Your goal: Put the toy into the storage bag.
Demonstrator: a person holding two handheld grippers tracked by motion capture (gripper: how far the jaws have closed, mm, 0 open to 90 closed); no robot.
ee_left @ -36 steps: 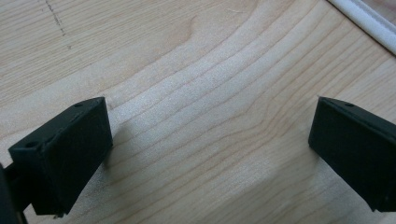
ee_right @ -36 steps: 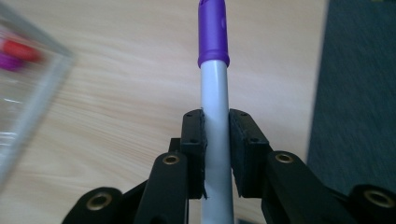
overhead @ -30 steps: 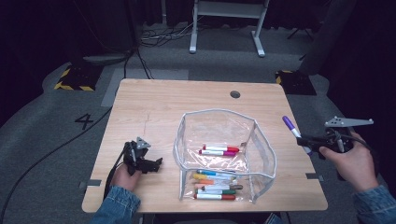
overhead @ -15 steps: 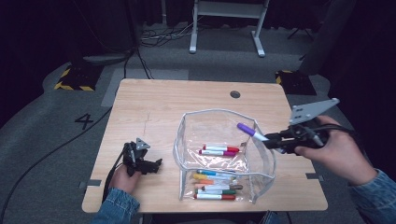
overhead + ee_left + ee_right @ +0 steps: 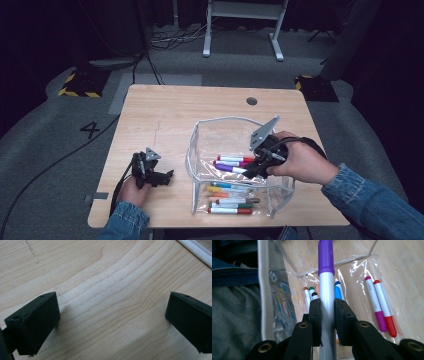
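Now the right gripper (image 5: 254, 169) is over the clear plastic pouch (image 5: 200, 150), whereas a second ago it was out past the table's right edge and half a second ago just at the pouch's right rim; it has carried the purple marker (image 5: 231, 168) leftward across the opening. Its jaws are clenched on the marker's grey barrel, as the right gripper view shows, with the purple cap (image 5: 326, 257) sticking out beyond them. The marker now lies nearly level just above a magenta marker (image 5: 374, 302) and a red marker (image 5: 385, 307) in the far part of the pouch, while a cluster of others (image 5: 230, 200) lies at its near end. By my reading, the carry is all but done and what remains is to lower and let go inside the pouch. The left gripper (image 5: 159, 176) has kept still, resting on the table (image 5: 165, 115) at the near left, jaws released and wide apart over bare wood. On the grey floor left of the table a painted "4" (image 5: 91, 129) can be read; no print on the markers is legible.
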